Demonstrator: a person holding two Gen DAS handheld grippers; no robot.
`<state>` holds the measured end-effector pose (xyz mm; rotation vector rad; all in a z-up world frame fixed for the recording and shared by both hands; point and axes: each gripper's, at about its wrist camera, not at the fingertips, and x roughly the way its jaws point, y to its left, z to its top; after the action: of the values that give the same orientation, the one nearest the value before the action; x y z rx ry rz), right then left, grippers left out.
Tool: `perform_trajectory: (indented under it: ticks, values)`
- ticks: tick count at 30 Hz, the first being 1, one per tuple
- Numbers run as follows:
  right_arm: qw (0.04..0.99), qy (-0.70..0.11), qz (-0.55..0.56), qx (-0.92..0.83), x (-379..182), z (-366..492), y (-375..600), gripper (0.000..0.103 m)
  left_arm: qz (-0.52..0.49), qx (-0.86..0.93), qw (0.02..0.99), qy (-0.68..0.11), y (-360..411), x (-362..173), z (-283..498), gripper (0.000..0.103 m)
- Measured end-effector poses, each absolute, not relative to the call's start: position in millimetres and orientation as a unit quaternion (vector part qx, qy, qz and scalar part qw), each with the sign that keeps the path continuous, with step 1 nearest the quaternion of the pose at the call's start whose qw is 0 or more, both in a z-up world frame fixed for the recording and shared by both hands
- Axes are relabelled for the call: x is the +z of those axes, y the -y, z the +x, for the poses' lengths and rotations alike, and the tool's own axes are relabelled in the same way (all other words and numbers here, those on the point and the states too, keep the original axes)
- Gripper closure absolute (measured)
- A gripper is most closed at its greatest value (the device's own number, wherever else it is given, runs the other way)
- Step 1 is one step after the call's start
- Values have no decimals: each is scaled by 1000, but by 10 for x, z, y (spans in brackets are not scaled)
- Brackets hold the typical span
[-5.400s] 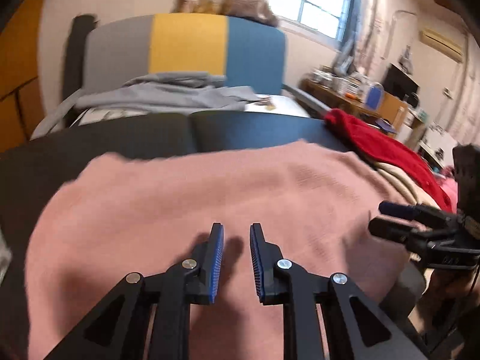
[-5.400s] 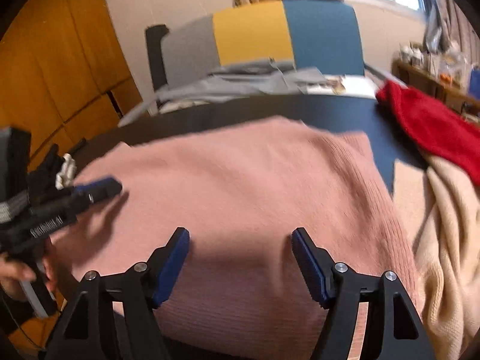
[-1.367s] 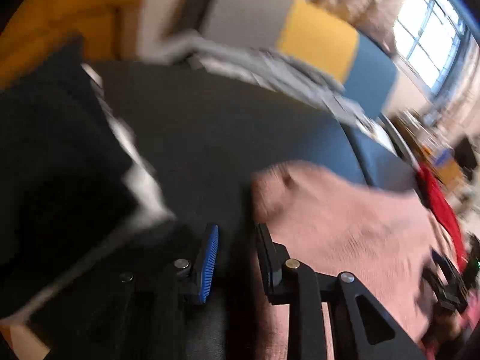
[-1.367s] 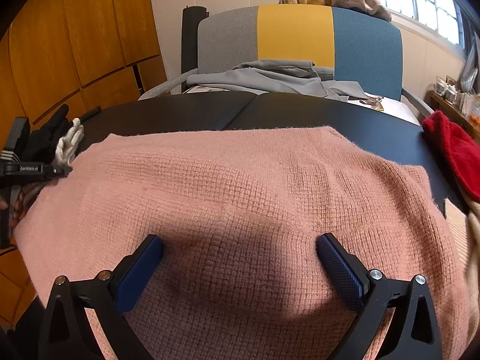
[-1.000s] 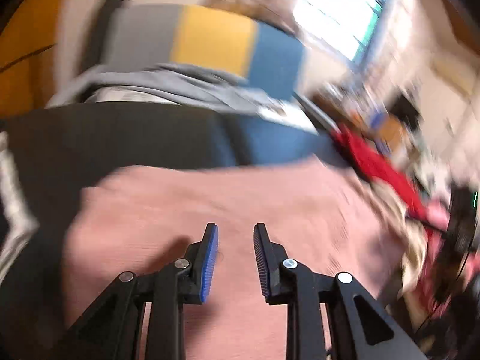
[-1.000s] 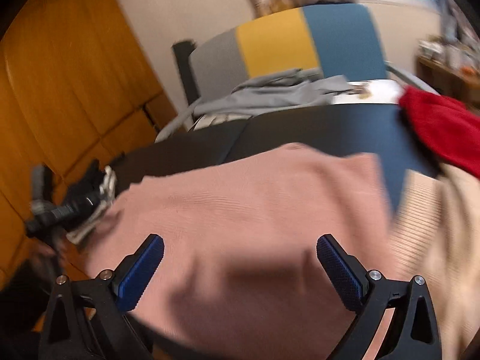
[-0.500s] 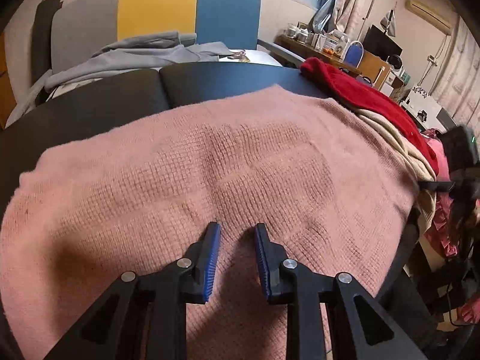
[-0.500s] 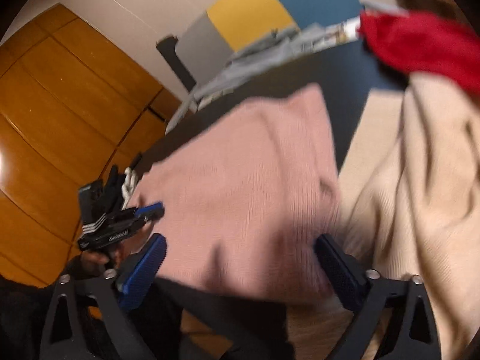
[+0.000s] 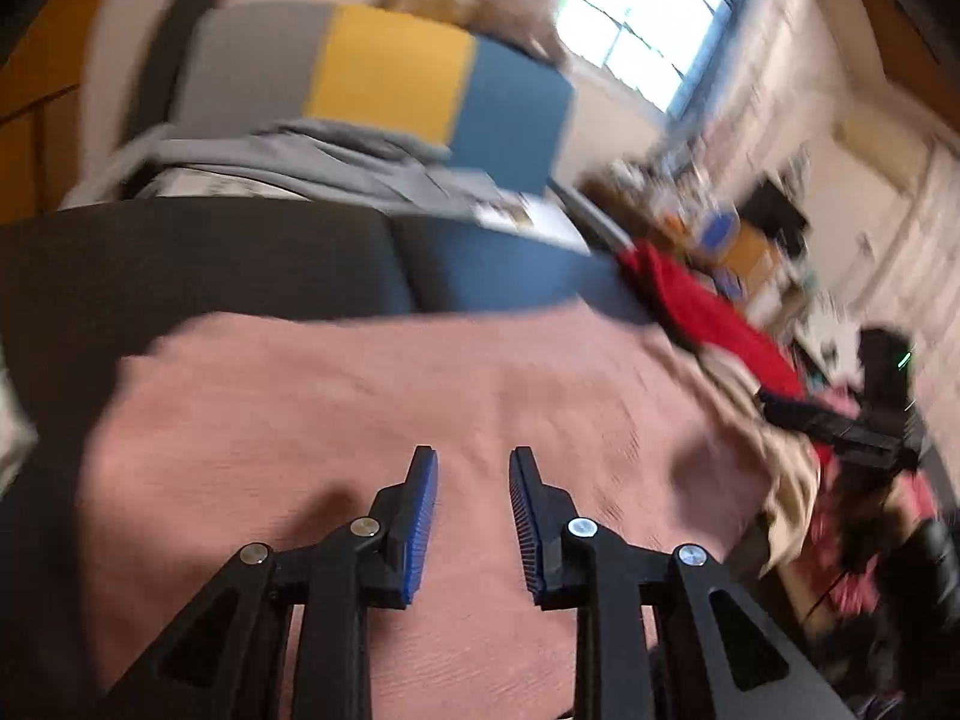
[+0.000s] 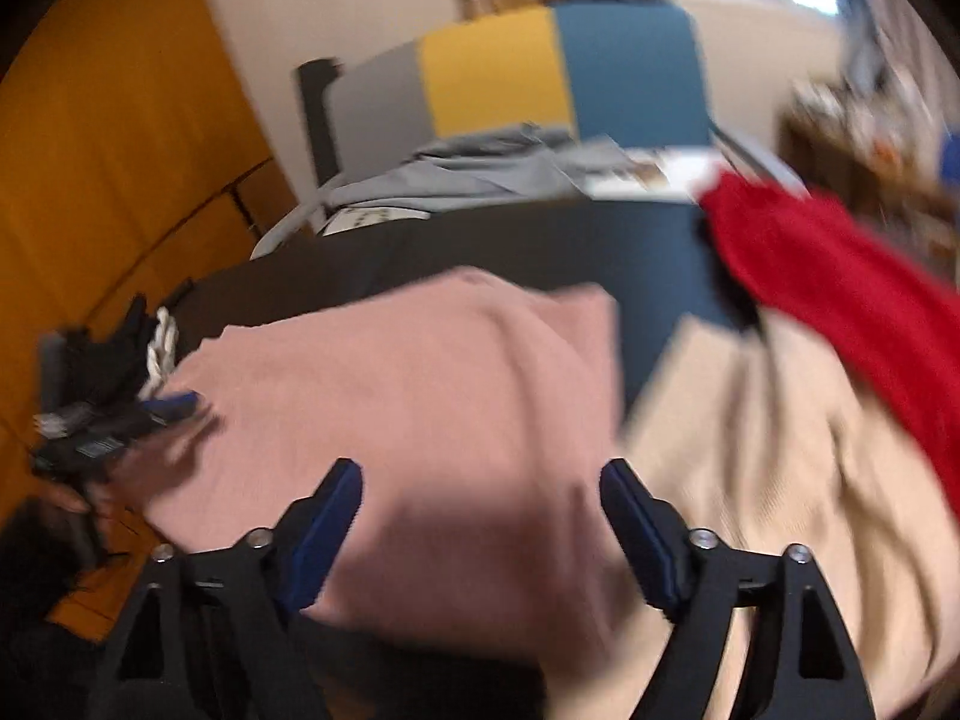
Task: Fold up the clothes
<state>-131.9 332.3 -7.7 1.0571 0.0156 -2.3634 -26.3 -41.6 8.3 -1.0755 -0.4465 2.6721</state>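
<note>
Pink knitted sweater [image 9: 420, 396] lies flat mid-frame, both the left gripper [image 9: 473, 516] and right gripper [image 10: 480, 516] hover parted, empty (blurry shots), so which fold comes next is unclear.

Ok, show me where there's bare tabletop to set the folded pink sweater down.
Bare dark table lies beyond the pink sweater, between its far edge and the grey garment by the chair. On the right it is crowded: the red garment and the cream garment are piled against the sweater's right edge.
</note>
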Motion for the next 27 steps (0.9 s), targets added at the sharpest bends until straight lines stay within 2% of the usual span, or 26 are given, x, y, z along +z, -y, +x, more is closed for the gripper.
perform_trajectory:
  ticks: [3, 8, 13, 20, 27]
  values:
    - [276, -12, 392, -877, -194, -1589, -2988, 20, -355, 914, 60, 185, 906, 114, -168, 70]
    - [199, 1, 434, -879, -558, -2021, -2934, 20, -382, 893, 21, 236, 1591, -26, -196, 57]
    - [221, -13, 401, -889, -719, -1935, -2940, 15, -417, 877, 25, 236, 1823, -251, -354, 55]
    - [230, -27, 402, -886, -739, -1923, -2877, 3, -463, 852, 68, 236, 1859, -586, -580, 53]
    - [239, -22, 401, -884, -769, -1927, -2898, 0, -442, 833, 123, 310, 1971, -829, -742, 48]
